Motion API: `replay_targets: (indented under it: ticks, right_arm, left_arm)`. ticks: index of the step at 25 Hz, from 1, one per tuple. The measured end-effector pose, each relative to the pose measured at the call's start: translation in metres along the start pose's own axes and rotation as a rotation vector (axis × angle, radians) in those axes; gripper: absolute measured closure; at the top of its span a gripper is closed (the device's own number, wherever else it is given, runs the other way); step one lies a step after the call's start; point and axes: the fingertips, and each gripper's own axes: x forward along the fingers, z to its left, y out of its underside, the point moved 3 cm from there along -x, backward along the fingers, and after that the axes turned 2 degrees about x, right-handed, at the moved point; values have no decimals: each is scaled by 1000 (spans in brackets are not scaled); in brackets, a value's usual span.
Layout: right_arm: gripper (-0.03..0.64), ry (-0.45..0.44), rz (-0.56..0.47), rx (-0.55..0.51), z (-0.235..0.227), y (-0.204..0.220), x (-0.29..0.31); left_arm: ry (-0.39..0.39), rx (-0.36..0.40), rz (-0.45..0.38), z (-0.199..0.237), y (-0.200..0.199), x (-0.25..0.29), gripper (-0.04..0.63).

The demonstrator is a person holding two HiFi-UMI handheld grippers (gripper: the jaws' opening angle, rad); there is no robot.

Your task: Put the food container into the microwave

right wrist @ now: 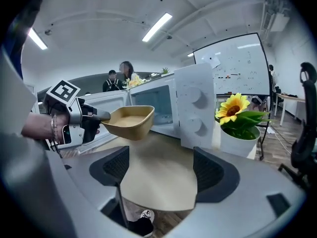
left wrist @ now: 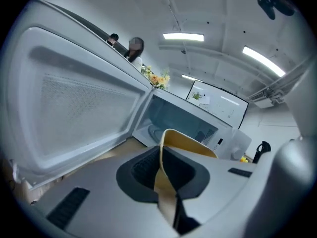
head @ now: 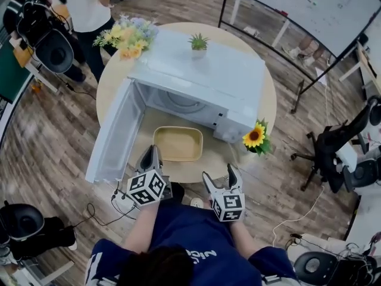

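Just one food container (head: 178, 143), tan and bare inside, hangs above the round table (head: 271, 100) before the single microwave (head: 202, 79), whose door (head: 113, 130) stands wide. The left gripper (head: 153, 154) pinches its near rim tight; the right gripper (head: 219, 174) gapes, holding nothing. Three plants: sunflower pot (head: 255, 137), bouquet (head: 128, 36), small green plant (head: 198, 42) atop the microwave.

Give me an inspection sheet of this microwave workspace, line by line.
Surface: round wooden table carrying the microwave, door open.
Job's things: food container held before the open cavity, not inside.
Clutter: sunflower pot, flower bouquet, small plant atop the microwave.
Grippers: left hand-held gripper shut on the container's rim; right hand-held gripper open, empty.
Cables: cable on the floor.
Surroundings: whiteboard, office chair, bystander.
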Motion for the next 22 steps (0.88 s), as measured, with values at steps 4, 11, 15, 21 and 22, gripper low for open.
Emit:
replay_targets:
  ticks: [4, 11, 15, 21, 22]
  right_arm:
    - [218, -1, 15, -6, 12, -13, 33]
    - [218, 16, 16, 13, 27, -34, 79]
    - [219, 12, 26, 23, 42, -40, 98]
    - [219, 4, 41, 31, 48, -38, 112]
    - [219, 2, 44, 34, 47, -38, 112]
  left_arm:
    - [27, 1, 33, 9, -11, 30, 572]
    - [69, 9, 83, 21, -25, 69, 572]
    - [94, 9, 111, 26, -29, 81, 572]
    - [89, -4, 107, 30, -37, 103, 572]
    - [86, -6, 106, 29, -38, 105, 572]
